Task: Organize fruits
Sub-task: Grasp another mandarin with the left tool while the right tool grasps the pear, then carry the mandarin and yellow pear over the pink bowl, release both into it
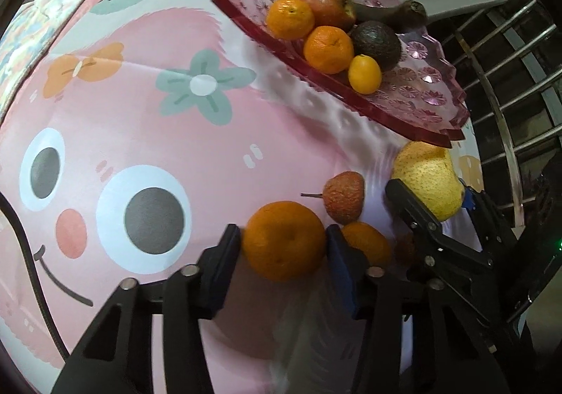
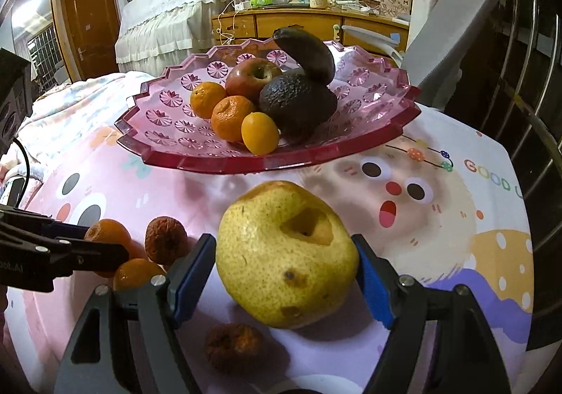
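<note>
Fruit lies on a cartoon-print worktop [image 2: 439, 253]. The left gripper [image 1: 283, 241] has its jaws clamped on an orange mandarin [image 1: 283, 241]. The right gripper [image 2: 286, 258] has its jaws either side of a yellow pear [image 2: 286, 258]; contact is unclear. A pink glass dish [image 2: 175, 134] behind holds more fruit.

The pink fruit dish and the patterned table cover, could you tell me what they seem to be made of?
The pink fruit dish looks like moulded translucent plastic or glass: glossy, with pressed flower facets and a stepped rim. The table cover looks like smooth printed fabric or vinyl: matte, with fold creases.
</note>
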`<state>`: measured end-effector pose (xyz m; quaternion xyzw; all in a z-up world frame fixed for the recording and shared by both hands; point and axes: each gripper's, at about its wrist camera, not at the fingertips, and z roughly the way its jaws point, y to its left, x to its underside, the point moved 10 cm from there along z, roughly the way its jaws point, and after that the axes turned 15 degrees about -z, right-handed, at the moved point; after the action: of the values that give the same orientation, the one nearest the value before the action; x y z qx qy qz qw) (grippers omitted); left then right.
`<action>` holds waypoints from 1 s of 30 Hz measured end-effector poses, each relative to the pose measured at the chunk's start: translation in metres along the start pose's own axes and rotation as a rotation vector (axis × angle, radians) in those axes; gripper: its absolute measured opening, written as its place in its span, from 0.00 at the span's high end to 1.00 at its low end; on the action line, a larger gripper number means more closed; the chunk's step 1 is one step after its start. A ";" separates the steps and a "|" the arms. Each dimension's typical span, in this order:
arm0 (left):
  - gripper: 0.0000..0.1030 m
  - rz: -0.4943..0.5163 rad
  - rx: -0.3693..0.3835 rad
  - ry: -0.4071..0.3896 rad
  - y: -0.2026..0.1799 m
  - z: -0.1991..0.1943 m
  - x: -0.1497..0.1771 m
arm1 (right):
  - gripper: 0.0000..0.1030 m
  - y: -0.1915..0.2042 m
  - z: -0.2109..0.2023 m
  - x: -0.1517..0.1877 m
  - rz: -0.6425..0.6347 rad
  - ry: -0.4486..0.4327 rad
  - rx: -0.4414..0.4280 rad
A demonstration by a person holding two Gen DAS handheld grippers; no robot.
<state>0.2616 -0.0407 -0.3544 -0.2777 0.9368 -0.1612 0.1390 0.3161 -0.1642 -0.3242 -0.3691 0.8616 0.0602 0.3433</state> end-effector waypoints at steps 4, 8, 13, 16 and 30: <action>0.58 0.008 -0.008 -0.006 -0.005 0.002 -0.001 | 0.26 0.000 0.000 0.001 0.007 0.004 0.002; 0.58 0.002 -0.005 -0.006 -0.005 0.001 -0.002 | 0.31 -0.001 -0.001 0.002 0.006 0.004 0.025; 0.58 0.026 0.006 -0.025 -0.008 -0.010 -0.004 | 0.31 -0.001 -0.002 0.004 0.017 0.023 0.023; 0.58 0.038 0.032 -0.035 -0.014 -0.021 -0.008 | 0.31 -0.002 -0.006 0.008 0.035 0.044 0.017; 0.58 0.177 0.086 -0.186 -0.055 -0.085 -0.048 | 0.32 -0.042 -0.056 0.022 0.152 0.097 0.112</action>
<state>0.2965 -0.0380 -0.2482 -0.2015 0.9330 -0.1619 0.2505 0.3032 -0.2274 -0.2893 -0.2856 0.9047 0.0199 0.3155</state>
